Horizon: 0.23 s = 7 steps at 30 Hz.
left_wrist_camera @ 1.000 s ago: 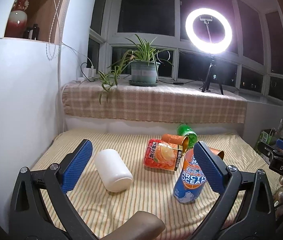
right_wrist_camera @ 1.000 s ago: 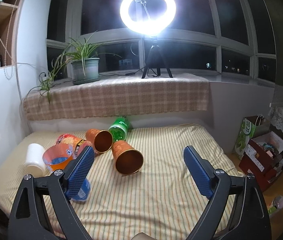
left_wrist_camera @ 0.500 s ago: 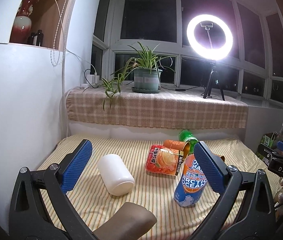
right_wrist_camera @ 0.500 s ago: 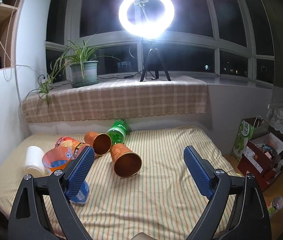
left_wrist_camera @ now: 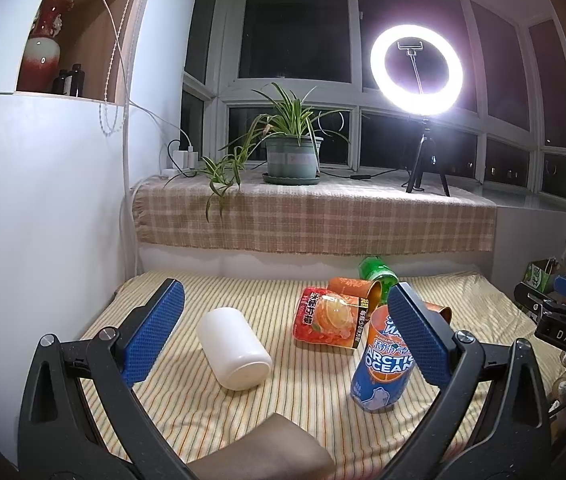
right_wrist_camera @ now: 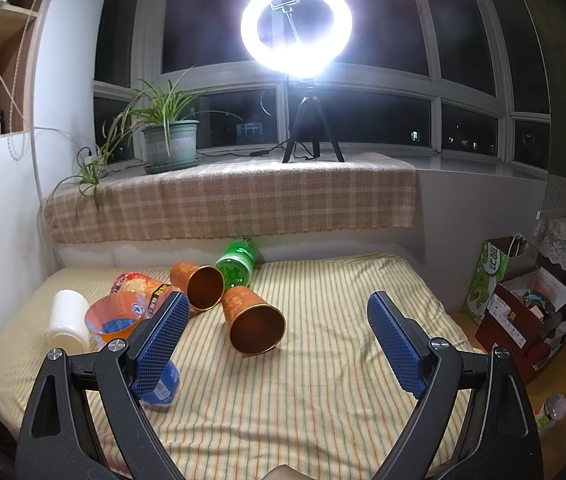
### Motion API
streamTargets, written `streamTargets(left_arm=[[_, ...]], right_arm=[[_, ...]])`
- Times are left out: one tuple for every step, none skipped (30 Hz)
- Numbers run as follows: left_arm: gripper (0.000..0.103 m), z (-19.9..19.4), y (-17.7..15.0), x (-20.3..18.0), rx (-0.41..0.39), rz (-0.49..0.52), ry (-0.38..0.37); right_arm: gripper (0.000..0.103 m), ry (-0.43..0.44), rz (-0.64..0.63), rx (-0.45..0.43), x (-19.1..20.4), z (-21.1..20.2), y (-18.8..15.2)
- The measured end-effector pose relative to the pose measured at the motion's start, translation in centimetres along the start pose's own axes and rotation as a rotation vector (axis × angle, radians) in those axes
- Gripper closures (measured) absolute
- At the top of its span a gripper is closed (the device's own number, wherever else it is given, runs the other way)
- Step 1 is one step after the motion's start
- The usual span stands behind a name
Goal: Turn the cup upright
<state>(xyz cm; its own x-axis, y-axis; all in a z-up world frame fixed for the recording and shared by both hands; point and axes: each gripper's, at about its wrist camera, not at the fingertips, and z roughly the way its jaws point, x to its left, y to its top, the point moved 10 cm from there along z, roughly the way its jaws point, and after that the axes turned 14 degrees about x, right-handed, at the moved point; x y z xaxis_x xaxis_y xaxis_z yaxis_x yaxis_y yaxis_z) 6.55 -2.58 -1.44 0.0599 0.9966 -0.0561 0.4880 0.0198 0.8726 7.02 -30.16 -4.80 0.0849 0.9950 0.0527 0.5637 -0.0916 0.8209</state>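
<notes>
Several cups lie on a striped bed. A white cup (left_wrist_camera: 235, 350) (right_wrist_camera: 67, 320) lies on its side at the left. Two orange cups (right_wrist_camera: 255, 320) (right_wrist_camera: 199, 286) lie on their sides with mouths facing the right wrist camera. A green cup (right_wrist_camera: 237, 266) lies behind them. A red-orange printed cup (left_wrist_camera: 329, 318) lies on its side. A blue Arctic Ocean cup (left_wrist_camera: 383, 360) stands upright. My left gripper (left_wrist_camera: 283, 332) is open above the near bed, with the white cup between its fingers in view. My right gripper (right_wrist_camera: 279, 340) is open, short of the nearest orange cup.
A checked-cloth windowsill (left_wrist_camera: 315, 216) behind the bed holds a potted plant (left_wrist_camera: 293, 156) and a ring light on a tripod (left_wrist_camera: 419, 68). A white wall (left_wrist_camera: 43, 220) borders the bed's left. Boxes and bags (right_wrist_camera: 523, 312) stand on the floor at the right.
Both grippers have drawn back and up a little; the cups sit slightly lower and smaller in view. No cup has moved. Both grippers stay open.
</notes>
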Motion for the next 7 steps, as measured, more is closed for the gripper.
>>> streamTargets(left_arm=[[0.0,0.02,0.0,-0.01,0.001,-0.002,-0.001],[0.0,0.01,0.01,-0.02,0.0,-0.002,-0.001],[0.0,0.01,0.03,-0.03,-0.001,-0.001,0.0],[0.0,0.01,0.04,0.0,-0.002,-0.001,0.003],[0.0,0.0,0.01,0.05,-0.003,0.0,0.005],[0.0,0.0,-0.06,0.13,-0.003,0.0,0.007],[0.0,0.07,-0.11,0.29,-0.002,-0.001,0.006]], right_arm=[[0.012,0.0,-0.003,0.001,0.07,0.03,0.01],[0.012,0.0,-0.005,0.002,0.09,0.07,0.0],[0.012,0.0,-0.008,0.003,0.14,0.1,0.01],[0.012,0.0,-0.009,0.004,0.17,0.14,-0.02],[0.012,0.001,-0.009,0.005,0.2,0.2,-0.01],[0.012,0.001,-0.01,0.005,0.24,0.23,0.0],[0.012,0.002,-0.011,0.006,0.26,0.29,-0.01]])
